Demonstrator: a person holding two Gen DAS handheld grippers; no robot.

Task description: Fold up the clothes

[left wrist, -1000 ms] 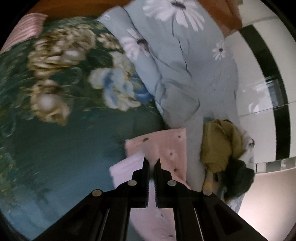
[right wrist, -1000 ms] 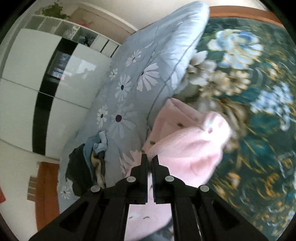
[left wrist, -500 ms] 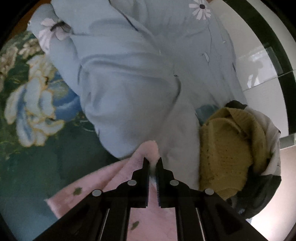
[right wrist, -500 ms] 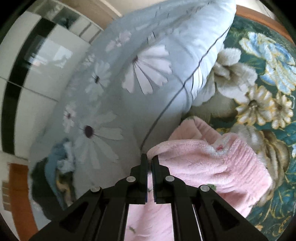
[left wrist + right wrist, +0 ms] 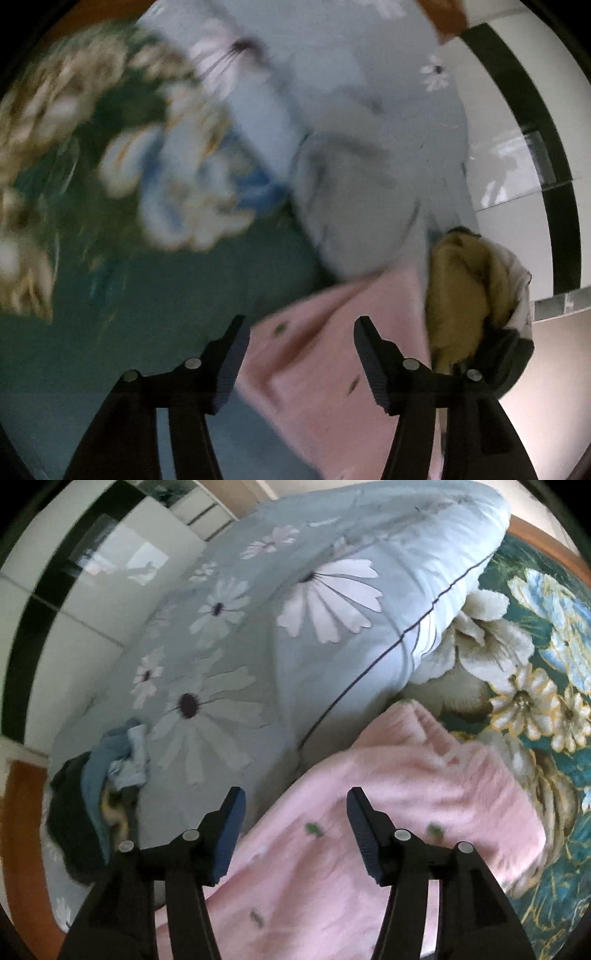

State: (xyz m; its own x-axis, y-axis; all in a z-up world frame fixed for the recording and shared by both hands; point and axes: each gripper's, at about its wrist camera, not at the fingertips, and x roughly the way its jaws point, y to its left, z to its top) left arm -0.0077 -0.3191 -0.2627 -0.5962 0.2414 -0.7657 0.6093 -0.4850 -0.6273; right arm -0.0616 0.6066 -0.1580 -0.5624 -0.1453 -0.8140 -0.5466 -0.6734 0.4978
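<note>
Left tongs [image 5: 299, 325] and right tongs [image 5: 293, 795] just opened, gaping over pink garment [image 5: 388, 812], gripping nothing

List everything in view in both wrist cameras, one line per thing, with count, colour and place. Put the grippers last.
pink garment: one, pale pink fleece with small green marks, lying on the bedspread under both grippers.
bedspread: one, dark green with cream and blue flowers, covering the bed.
duvet: one, light blue with white daisies, bunched beside the pink garment.
clothes pile: one heap, mustard yellow, dark, blue and white pieces, on the duvet beyond the pink garment.
wardrobe: one, glossy white with black bands, behind the bed.
bed frame: one, orange-brown wood, at the edge of the bed.
left gripper: one, black, jaws just opened, above the pink garment, not pressing it.
right gripper: one, black, jaws just opened, above the pink garment.
</note>
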